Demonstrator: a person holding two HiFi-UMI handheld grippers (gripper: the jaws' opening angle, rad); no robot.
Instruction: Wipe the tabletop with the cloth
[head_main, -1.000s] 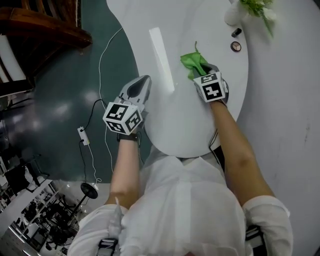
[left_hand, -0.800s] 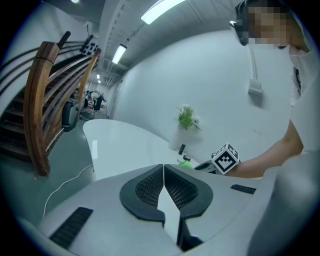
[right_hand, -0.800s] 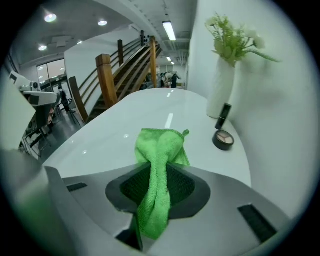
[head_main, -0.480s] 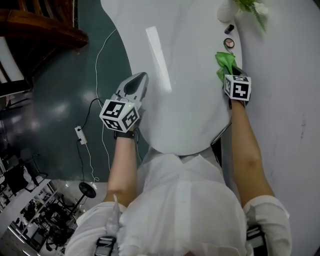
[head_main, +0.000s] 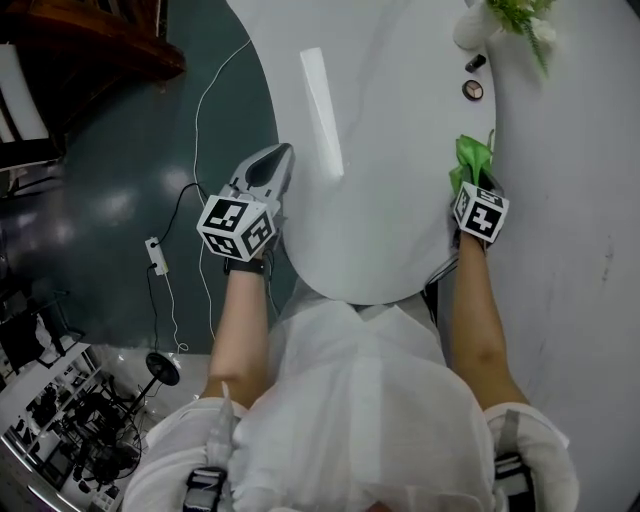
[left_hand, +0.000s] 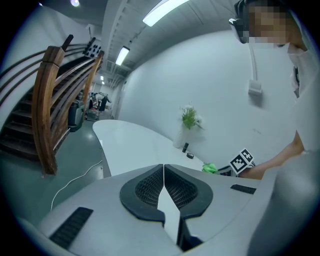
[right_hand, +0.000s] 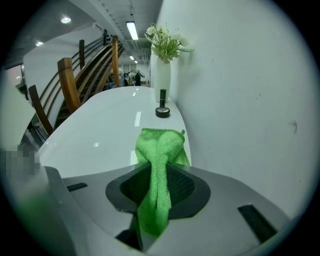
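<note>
Glossy white tabletop (head_main: 380, 150), right edge: my right gripper (right_hand: 157, 175) pinches limp, featherweight green microfibre cloth (right_hand: 161, 145) mid-bunch; left gripper (left_hand: 164, 190) pressed together, empty.

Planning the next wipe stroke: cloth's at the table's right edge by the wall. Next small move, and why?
Probably sweep the right gripper leftward across the tabletop, dragging the cloth. Its jaws are shut on the cloth at the edge beside the wall, so nothing is left to wipe rightward; the broad bare middle lies to the left.
</note>
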